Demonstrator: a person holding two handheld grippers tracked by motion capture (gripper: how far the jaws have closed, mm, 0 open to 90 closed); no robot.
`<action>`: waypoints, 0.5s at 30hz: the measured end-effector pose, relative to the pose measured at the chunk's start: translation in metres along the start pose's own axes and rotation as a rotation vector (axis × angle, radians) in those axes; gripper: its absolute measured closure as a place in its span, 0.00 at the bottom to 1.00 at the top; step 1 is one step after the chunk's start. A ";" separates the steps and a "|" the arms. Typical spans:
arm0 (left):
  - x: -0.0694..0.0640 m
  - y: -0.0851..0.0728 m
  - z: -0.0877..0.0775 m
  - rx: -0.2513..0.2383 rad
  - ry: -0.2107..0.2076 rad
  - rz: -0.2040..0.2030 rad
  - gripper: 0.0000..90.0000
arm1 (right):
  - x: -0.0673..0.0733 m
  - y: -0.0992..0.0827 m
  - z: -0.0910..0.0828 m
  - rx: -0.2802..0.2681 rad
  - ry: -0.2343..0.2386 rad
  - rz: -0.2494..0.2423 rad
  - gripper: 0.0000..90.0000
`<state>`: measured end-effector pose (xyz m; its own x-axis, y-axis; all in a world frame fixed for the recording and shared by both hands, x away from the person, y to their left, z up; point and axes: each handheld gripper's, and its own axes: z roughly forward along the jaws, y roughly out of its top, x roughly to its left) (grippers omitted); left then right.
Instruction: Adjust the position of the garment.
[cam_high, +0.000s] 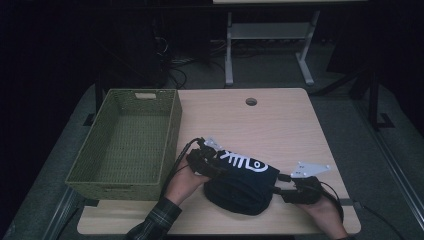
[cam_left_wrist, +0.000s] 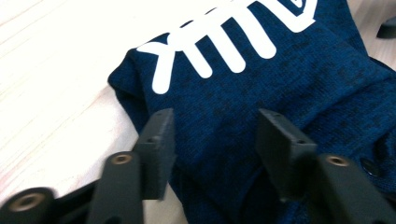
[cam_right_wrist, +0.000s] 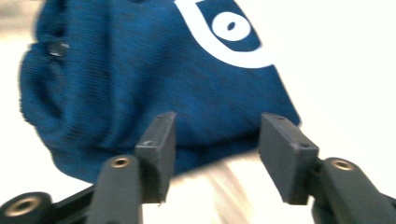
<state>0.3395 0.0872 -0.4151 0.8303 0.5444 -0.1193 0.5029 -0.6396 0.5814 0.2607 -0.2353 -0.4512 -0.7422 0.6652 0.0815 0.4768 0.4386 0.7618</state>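
We see a folded navy garment (cam_high: 242, 184) with a white fish-skeleton print lying on the wooden table (cam_high: 280, 120), near the front edge, just right of the woven green basket (cam_high: 172, 125). The left gripper (cam_high: 216, 169) sits at the garment's left end, the right gripper (cam_high: 284, 187) at its right end.

In the left gripper view, the left gripper (cam_left_wrist: 212, 140) has its jaws spread with cloth (cam_left_wrist: 289, 84) lying between and under them, pads not pressing on it. In the right gripper view, the right gripper (cam_right_wrist: 215, 140) is likewise spread, the garment's edge (cam_right_wrist: 140, 93) just ahead of the jaws, nothing pinched. That view is blurred, so we can't tell if the tips touch the fabric.

Risks as we judge them: the bundle is loosely folded, so with both grips off, the layers could spring open or slump. A regrip might take only the top layer, and lifting then would unfold the whole thing. The garment lies close to the table's front edge, so a nudge from either hand could drag a corner over it. If it goes to the basket, a sagging end could catch on the near rim.

The basket looks empty, woven floor bare, handle cutout at the far wall. The garment lies outside it, not touching it.
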 end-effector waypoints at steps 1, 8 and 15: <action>0.001 -0.001 0.000 -0.001 0.000 -0.013 0.47 | -0.003 -0.002 -0.002 0.001 -0.014 0.007 0.45; 0.007 -0.005 0.004 -0.006 -0.012 -0.059 0.26 | -0.022 -0.022 -0.005 0.029 -0.139 0.095 0.16; 0.012 -0.009 0.011 0.027 -0.027 -0.077 0.19 | -0.032 -0.029 0.001 0.045 -0.195 0.138 0.05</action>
<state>0.3473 0.0934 -0.4306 0.7949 0.5778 -0.1849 0.5715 -0.6109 0.5478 0.2708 -0.2687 -0.4761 -0.5661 0.8226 0.0537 0.5909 0.3595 0.7222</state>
